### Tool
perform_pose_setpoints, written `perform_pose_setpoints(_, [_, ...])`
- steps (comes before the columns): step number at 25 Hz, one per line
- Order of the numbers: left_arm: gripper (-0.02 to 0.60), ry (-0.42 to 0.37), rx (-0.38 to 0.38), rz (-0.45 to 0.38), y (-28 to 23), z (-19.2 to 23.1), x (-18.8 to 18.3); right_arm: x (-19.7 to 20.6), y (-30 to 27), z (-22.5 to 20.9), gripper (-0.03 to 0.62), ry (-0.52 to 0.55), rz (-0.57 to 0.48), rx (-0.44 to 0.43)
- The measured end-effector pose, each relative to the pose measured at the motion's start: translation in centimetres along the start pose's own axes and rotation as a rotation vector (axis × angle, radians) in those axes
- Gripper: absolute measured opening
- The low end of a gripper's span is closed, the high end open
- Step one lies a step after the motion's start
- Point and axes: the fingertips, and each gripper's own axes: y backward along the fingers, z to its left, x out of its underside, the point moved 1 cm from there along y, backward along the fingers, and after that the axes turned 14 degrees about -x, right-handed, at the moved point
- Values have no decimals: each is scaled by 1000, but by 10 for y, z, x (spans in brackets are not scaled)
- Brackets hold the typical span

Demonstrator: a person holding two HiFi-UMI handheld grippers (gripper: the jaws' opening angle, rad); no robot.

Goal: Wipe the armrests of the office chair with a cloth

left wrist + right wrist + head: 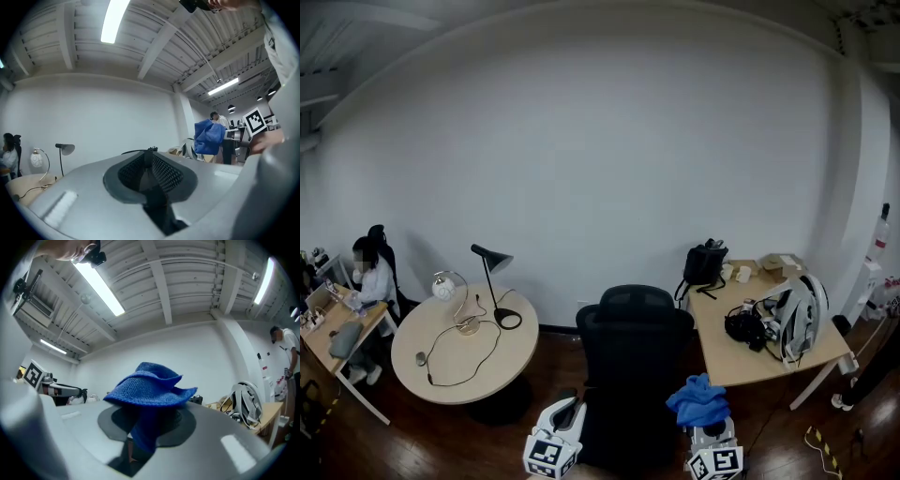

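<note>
Right tongs (149,420) clamped on a blue cloth (150,387); left tongs (149,153) pressed together, empty. Both are held near the black office chair (633,366).

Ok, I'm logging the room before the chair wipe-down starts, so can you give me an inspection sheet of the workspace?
Surface: dark wood floor.
Job's things: black office chair, centre; blue cloth off it, held up.
Clutter: lamp on round table; backpack and grey bag on desk.
Grippers: left gripper shut, empty; right gripper shut on blue cloth.
Cables: black cable looping over round table.
Surroundings: white wall; person seated far left.
</note>
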Motion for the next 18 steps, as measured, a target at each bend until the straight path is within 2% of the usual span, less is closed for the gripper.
perform_pose_setpoints(3, [5,-28,5,12,55,-7,-28,-24,36,42,89,20,-14,-10])
perform_pose_setpoints(6, [4,43,1,154,127,-18,-55,-43,82,89,89,27,0,-13])
perform_pose_setpoints(7, [4,57,1,173,149,-19,-64,-48,96,106,89,24,9,-15])
perform_pose_setpoints(10, [3,70,-5,196,206,-18,-82,-60,136,151,89,21,39,-16])
perform_pose_setpoints(13, [5,73,20,219,246,-32,-98,-73,175,176,87,8,45,-10])
perform_pose_setpoints(18, [4,61,20,202,275,-55,-134,-92,209,194,86,-2,48,-22])
